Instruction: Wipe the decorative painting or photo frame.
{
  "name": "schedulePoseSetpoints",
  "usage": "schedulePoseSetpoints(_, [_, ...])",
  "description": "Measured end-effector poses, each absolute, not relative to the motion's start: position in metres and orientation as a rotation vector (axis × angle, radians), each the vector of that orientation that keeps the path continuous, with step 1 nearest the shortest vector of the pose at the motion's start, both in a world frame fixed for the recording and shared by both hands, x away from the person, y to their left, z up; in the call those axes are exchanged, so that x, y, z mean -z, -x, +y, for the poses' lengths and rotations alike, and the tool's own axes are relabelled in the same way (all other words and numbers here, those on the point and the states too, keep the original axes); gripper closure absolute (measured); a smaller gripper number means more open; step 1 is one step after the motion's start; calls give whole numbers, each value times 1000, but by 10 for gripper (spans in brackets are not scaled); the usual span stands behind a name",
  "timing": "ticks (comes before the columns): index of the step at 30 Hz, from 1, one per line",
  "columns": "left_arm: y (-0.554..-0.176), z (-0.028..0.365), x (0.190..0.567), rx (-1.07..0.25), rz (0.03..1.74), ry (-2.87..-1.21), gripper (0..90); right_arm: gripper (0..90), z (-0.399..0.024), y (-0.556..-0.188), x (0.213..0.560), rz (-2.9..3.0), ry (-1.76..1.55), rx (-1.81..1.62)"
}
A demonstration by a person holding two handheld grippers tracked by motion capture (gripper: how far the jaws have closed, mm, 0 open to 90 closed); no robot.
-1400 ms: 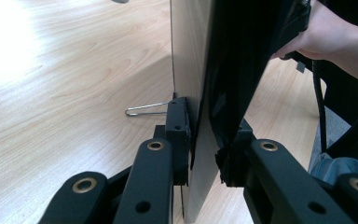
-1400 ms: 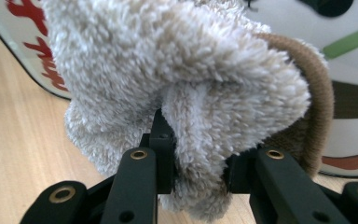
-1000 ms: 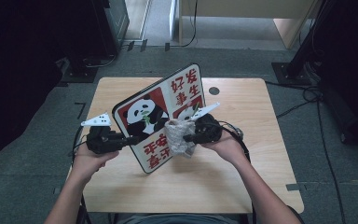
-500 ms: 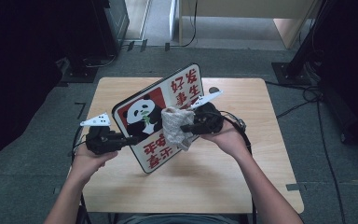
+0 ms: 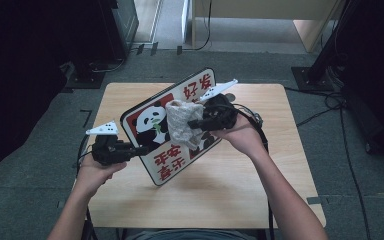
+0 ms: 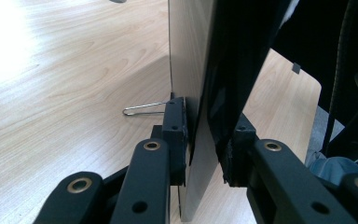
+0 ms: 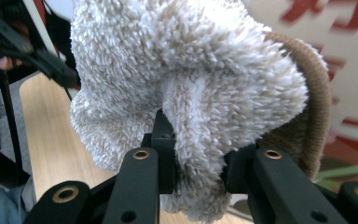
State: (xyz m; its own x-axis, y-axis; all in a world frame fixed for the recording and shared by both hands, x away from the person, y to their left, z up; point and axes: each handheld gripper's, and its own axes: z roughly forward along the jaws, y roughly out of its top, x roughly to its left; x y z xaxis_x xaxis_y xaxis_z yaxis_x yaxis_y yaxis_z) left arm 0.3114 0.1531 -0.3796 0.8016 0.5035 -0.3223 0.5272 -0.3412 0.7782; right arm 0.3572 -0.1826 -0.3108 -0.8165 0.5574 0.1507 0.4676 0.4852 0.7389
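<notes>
Against upright sign [image 5: 167, 131], bunched cloth [image 5: 182, 122]

The cloth [image 7: 186, 84] is fluffy, looped terry with a ribbed brown hem. The sign [image 5: 155, 125] has a smooth, glossy printed face. The table [image 6: 65, 79] is pale, matt wood grain.

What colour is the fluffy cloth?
Cream-white cloth with a tan edge, best in the right gripper view.

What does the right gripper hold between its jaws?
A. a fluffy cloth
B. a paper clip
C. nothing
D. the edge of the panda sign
A: in the right gripper view the fluffy cloth is pinched between the jaws of the right gripper, in front of the panda sign.
</notes>
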Motion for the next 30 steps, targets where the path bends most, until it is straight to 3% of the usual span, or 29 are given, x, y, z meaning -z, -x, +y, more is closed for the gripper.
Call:
schedulePoseSetpoints(14, [-312, 153, 380, 16, 778, -1985, 781, 715, -163, -364, 260, 2545, -819, -1307])
schedulePoseSetpoints(30, [-311, 153, 380, 3, 773, -1993, 785, 712, -154, -371, 288, 2576, -839, -1244])
